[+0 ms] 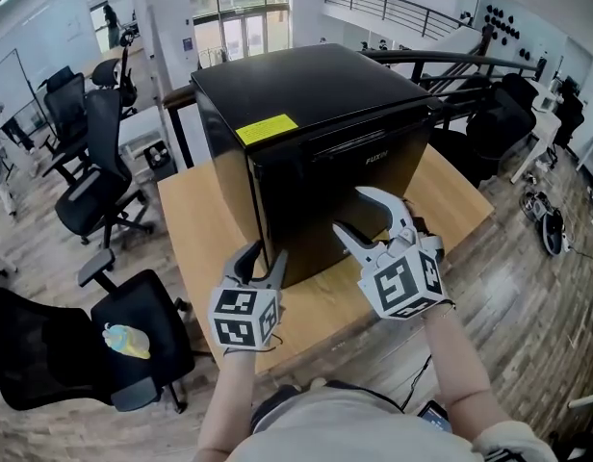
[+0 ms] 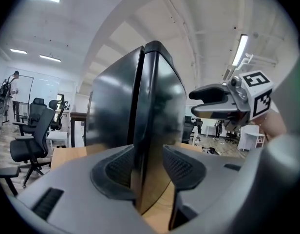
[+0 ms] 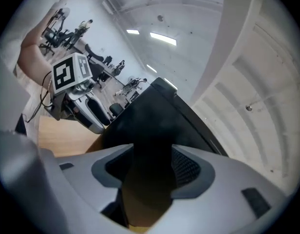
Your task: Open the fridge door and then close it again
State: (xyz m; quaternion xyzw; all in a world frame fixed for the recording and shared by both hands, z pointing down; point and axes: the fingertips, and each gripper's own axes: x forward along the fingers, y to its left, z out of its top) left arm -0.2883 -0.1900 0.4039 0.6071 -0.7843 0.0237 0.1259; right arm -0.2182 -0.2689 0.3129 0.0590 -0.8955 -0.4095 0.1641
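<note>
A black mini fridge (image 1: 316, 114) stands on a wooden table (image 1: 200, 219), its door (image 1: 345, 200) shut and facing me. My left gripper (image 1: 263, 255) is at the fridge's lower left front corner, open. In the left gripper view the door's side edge (image 2: 162, 106) lines up between the pads (image 2: 116, 172), which do not press on it. My right gripper (image 1: 349, 212) hangs open in front of the door, rolled so that one finger is above the other. In the right gripper view the dark fridge (image 3: 155, 126) fills the gap between its jaws, with nothing gripped.
Black office chairs (image 1: 94, 191) stand left of the table. A nearer chair (image 1: 133, 345) has a small coloured thing on its seat. A white desk (image 1: 542, 128) and more chairs are at the right, a railing (image 1: 393, 8) behind. The floor is wood.
</note>
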